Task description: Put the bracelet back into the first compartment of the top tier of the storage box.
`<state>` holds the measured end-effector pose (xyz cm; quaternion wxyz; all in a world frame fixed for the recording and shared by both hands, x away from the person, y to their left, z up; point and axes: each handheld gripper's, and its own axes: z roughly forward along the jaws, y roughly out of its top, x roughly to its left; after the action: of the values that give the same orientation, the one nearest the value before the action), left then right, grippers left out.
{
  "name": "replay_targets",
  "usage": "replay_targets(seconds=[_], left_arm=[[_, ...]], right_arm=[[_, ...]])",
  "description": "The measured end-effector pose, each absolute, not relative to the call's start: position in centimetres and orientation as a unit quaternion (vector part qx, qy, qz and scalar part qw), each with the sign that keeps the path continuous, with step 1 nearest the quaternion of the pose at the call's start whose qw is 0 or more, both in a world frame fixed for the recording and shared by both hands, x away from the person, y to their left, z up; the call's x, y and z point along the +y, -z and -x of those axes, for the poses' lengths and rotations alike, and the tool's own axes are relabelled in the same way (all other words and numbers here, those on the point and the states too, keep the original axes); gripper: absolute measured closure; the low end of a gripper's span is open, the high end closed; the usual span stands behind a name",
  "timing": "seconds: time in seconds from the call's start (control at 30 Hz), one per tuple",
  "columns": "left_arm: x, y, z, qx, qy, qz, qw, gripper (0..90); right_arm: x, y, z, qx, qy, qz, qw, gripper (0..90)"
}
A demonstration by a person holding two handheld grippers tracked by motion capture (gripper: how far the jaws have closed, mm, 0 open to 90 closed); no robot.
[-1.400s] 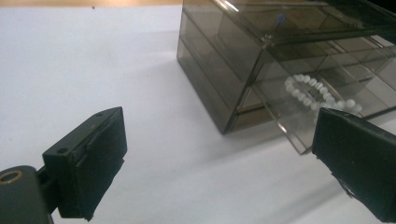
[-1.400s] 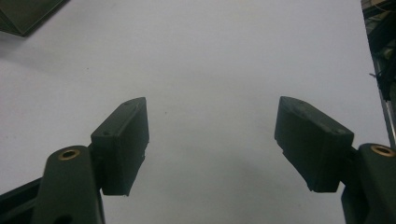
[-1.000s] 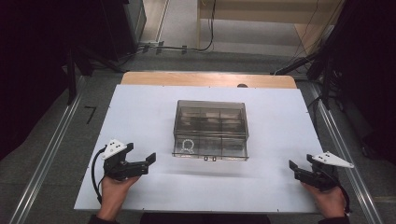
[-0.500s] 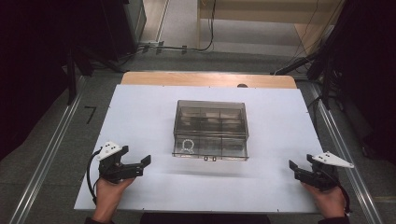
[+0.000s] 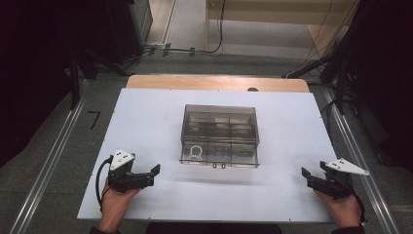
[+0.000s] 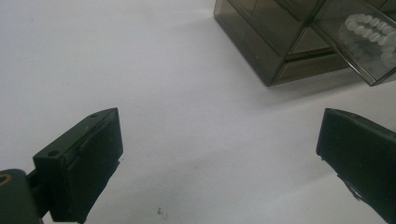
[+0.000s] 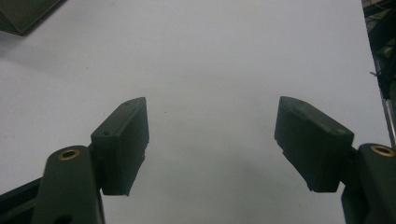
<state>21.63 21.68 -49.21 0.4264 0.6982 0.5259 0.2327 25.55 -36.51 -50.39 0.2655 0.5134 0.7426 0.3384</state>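
A smoky clear plastic box (image 5: 219,135) with several compartments stands shut in the middle of the white table (image 5: 146,122). A white bead ring (image 5: 196,152) lies in its front left compartment. My left gripper (image 5: 153,175) rests near the front left, open and empty, its jaws toward the box. In the left gripper view the jaws (image 6: 219,149) stand wide apart, with the box (image 6: 280,42) and bead ring (image 6: 369,32) ahead at the upper right. My right gripper (image 5: 314,169) sits near the front right, open and empty. In the right gripper view (image 7: 212,140) bare table lies between its jaws.
A strip of bare wood (image 5: 214,83) runs along the table's far edge. Metal rails (image 5: 53,161) run along the floor on both sides. Cables and dark stands (image 5: 336,68) lie beyond the table. White surface surrounds the box on all sides.
My left gripper has shifted slightly toward the table's near edge. The right gripper and the box have not moved.
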Motion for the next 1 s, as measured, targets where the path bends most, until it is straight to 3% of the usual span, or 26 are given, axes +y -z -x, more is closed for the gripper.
replay_targets(seconds=[1.0], left_arm=[[23.1, 48.9, -20.2, 0.526, -0.254, -0.684, 0.438, 0.4]], right_arm=[[-36.5, 50.5, -25.6, 0.742, -0.336, -0.517, 0.263, 25.0]])
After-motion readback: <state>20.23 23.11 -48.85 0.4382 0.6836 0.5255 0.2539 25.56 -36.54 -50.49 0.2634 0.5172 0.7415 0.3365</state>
